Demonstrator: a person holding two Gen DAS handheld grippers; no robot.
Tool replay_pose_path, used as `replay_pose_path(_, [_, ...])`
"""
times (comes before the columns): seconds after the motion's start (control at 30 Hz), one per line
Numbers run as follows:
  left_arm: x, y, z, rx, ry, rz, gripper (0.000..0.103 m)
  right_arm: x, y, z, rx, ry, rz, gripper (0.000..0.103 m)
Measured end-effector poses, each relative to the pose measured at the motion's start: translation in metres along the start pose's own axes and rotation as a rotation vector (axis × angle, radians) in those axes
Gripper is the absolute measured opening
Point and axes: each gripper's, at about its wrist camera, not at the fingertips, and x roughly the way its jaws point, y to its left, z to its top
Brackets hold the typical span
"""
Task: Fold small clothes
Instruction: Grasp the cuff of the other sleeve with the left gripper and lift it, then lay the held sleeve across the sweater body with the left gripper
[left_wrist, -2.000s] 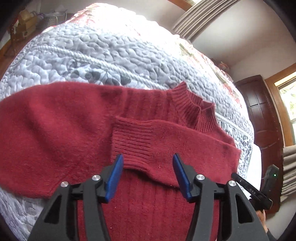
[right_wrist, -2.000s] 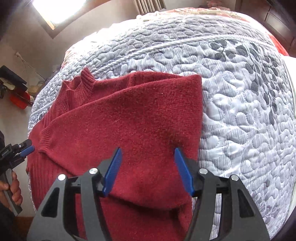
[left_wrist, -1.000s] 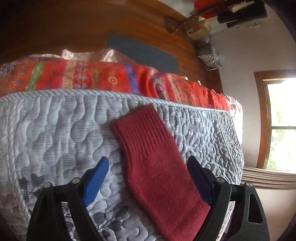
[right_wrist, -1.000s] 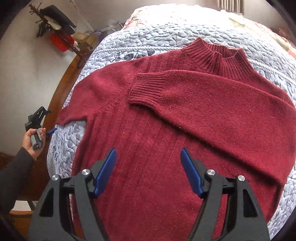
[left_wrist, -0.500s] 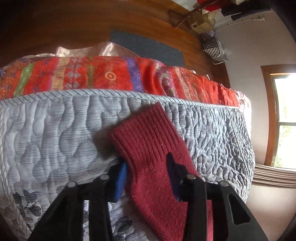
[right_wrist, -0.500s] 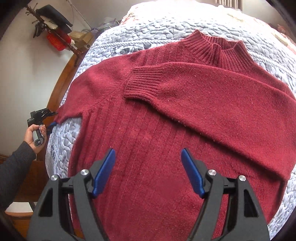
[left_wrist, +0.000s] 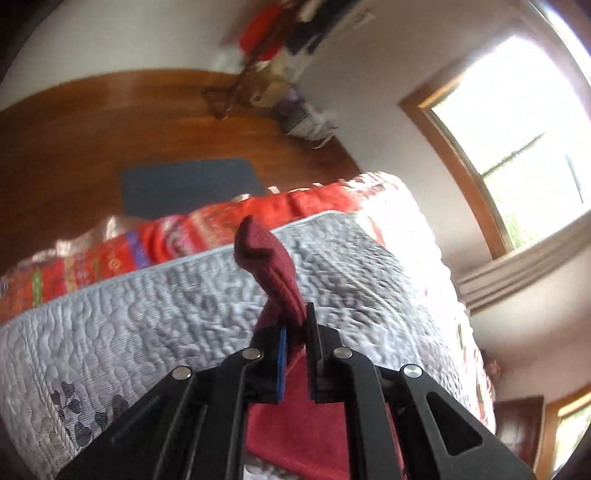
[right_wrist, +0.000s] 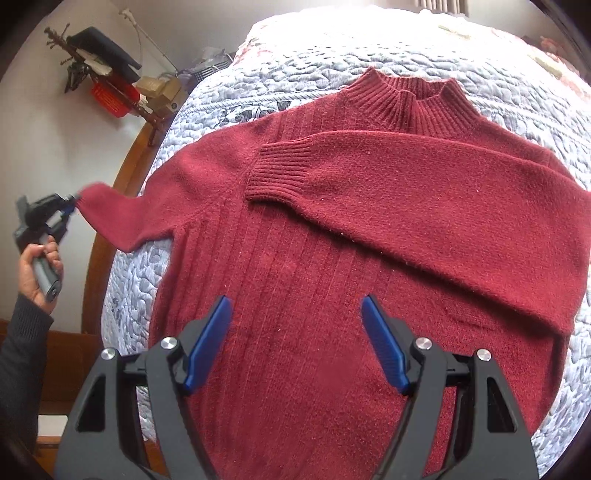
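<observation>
A dark red knit sweater (right_wrist: 332, 251) lies flat on a grey quilted bedspread (right_wrist: 317, 48), collar at the far side. Its right sleeve (right_wrist: 424, 184) is folded across the chest. In the left wrist view my left gripper (left_wrist: 295, 328) is shut on the left sleeve (left_wrist: 273, 266), whose cuff stands up above the fingers. The right wrist view shows that same gripper (right_wrist: 68, 206) at the far left, lifting the sleeve end off the bed's side. My right gripper (right_wrist: 295, 321) hovers open over the sweater's lower body, touching nothing.
A wooden bed frame (right_wrist: 122, 192) runs along the left edge of the bed. A red patterned blanket (left_wrist: 147, 240) lies beyond the quilt, with wooden floor and a dark mat (left_wrist: 188, 184) past it. A cluttered rack (right_wrist: 103, 81) stands by the wall, a window (left_wrist: 517, 122) at right.
My left gripper closed on the left sleeve's cuff and raised it off the quilt. The right gripper stayed open over the sweater body, barely shifting.
</observation>
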Motion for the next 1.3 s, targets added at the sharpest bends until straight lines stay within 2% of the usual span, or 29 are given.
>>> replay_pose_path(0.13, [-0.038, -0.107, -0.032, 0.259, -0.051, -0.094, 0.008, -0.011, -0.02, 0.006, 0.112, -0.007, 0.058, 0.073])
replay_pose_path(0.23, [-0.039, -0.176, -0.075, 0.442, -0.044, -0.136, 0.008, -0.026, -0.035, 0.009, 0.164, -0.041, 0.078, 0.074])
replay_pose_path(0.4, [0.005, -0.255, -0.173, 0.647, 0.09, -0.195, 0.008, -0.041, -0.068, 0.008, 0.242, -0.07, 0.126, 0.076])
replay_pose_path(0.53, [0.051, -0.283, -0.255, 0.764, 0.214, -0.196, 0.008, -0.041, -0.104, 0.015, 0.342, -0.053, 0.209, 0.077])
replay_pose_path(0.67, [0.087, -0.287, -0.313, 0.814, 0.323, -0.174, 0.008, -0.035, -0.133, 0.025, 0.448, -0.062, 0.302, 0.082])
replay_pose_path(0.73, [0.098, -0.284, -0.332, 0.828, 0.376, -0.156, 0.013, -0.028, -0.146, 0.035, 0.505, -0.059, 0.382, 0.082])
replay_pose_path(0.77, [0.1, -0.281, -0.337, 0.83, 0.393, -0.145, 0.023, -0.022, -0.152, 0.041, 0.529, -0.055, 0.419, 0.082])
replay_pose_path(0.8, [0.099, -0.278, -0.341, 0.826, 0.403, -0.143, 0.041, -0.015, -0.156, 0.047, 0.55, -0.042, 0.464, 0.083])
replay_pose_path(0.87, [0.085, -0.275, -0.342, 0.817, 0.383, -0.153, 0.057, 0.003, -0.164, 0.058, 0.595, -0.004, 0.54, 0.081])
replay_pose_path(0.9, [0.076, -0.271, -0.339, 0.8, 0.369, -0.169, 0.066, 0.011, -0.166, 0.063, 0.609, 0.016, 0.568, 0.075])
replay_pose_path(0.93, [0.068, -0.269, -0.333, 0.779, 0.37, -0.18, 0.07, 0.022, -0.167, 0.067, 0.628, 0.037, 0.601, 0.068])
replay_pose_path(0.97, [0.061, -0.267, -0.329, 0.753, 0.378, -0.192, 0.074, 0.033, -0.168, 0.07, 0.654, 0.059, 0.621, 0.067])
replay_pose_path(1.07, [0.039, -0.25, -0.311, 0.698, 0.396, -0.189, 0.075, 0.056, -0.166, 0.076, 0.702, 0.091, 0.655, 0.066])
replay_pose_path(1.3, [0.004, -0.186, -0.28, 0.561, 0.427, -0.092, 0.076, 0.081, -0.148, 0.088, 0.658, 0.123, 0.589, 0.066])
